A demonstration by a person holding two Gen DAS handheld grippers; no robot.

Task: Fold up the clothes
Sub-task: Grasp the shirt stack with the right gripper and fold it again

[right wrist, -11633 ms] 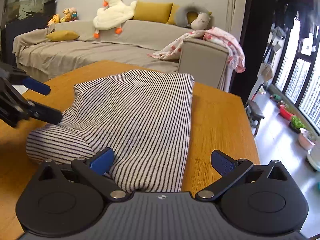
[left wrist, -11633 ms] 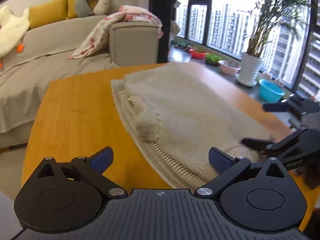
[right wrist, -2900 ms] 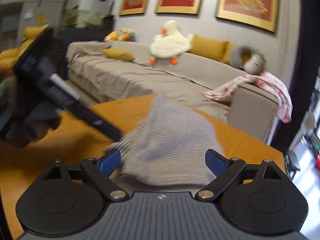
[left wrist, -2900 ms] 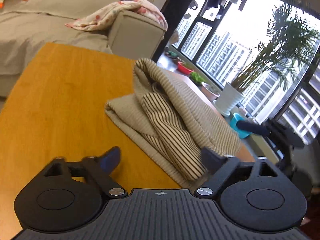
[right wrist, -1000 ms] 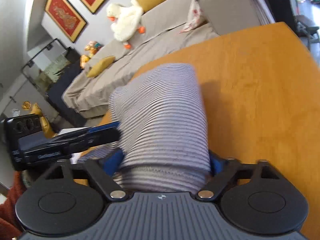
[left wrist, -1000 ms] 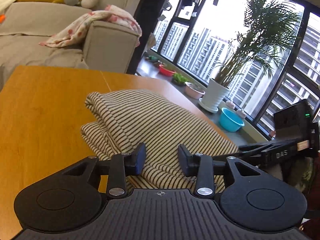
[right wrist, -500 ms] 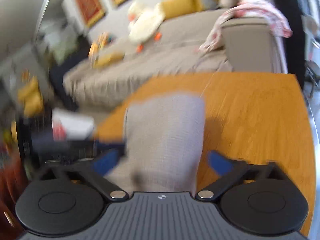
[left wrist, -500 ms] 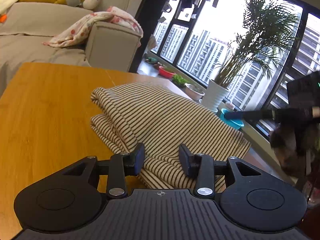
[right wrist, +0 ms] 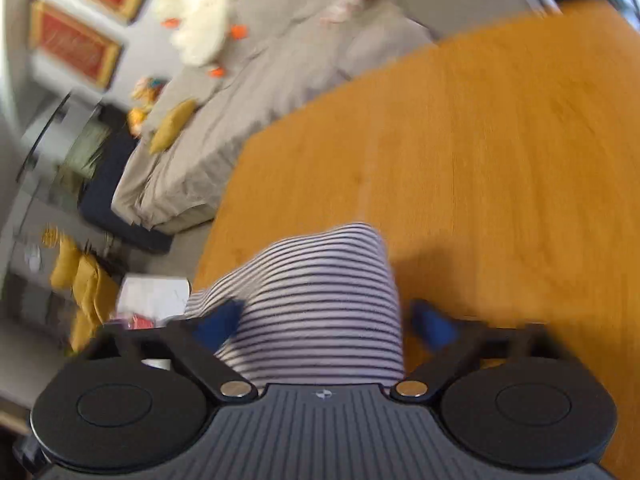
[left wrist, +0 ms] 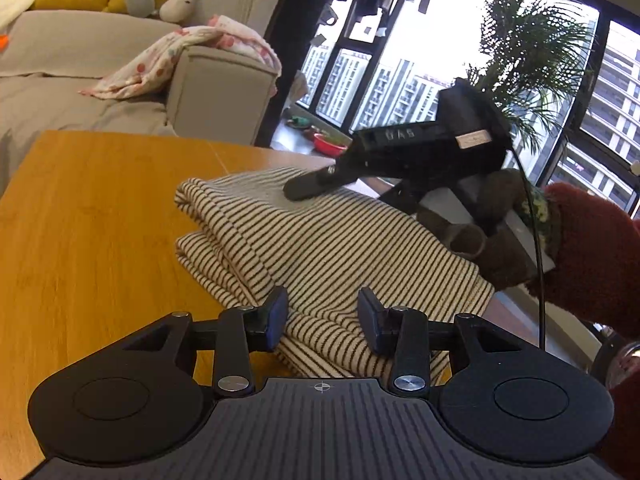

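Two grippers are working over one striped garment (left wrist: 328,240), which is lying folded into a thick stack on the orange wooden surface (left wrist: 100,216), close to the edge nearest the window. The left gripper (left wrist: 322,316) is hanging just above the near end of the stack with its jaws partly apart; the fabric is showing between the pads, but they are not pressing on it, so it is holding nothing and seems to be waiting in place to steady or square the bundle. The right gripper (left wrist: 298,190), held in a gloved hand (left wrist: 492,240) with a red sleeve behind it, is laying a finger across the top fold, probably to flatten it. In the right wrist view the right gripper's jaws have just been closing, the striped cloth is bulging up between them, and the blue pads (right wrist: 218,322) are standing clear of its sides, so nothing is gripped. Judging by the compact layers, folding looks nearly finished.
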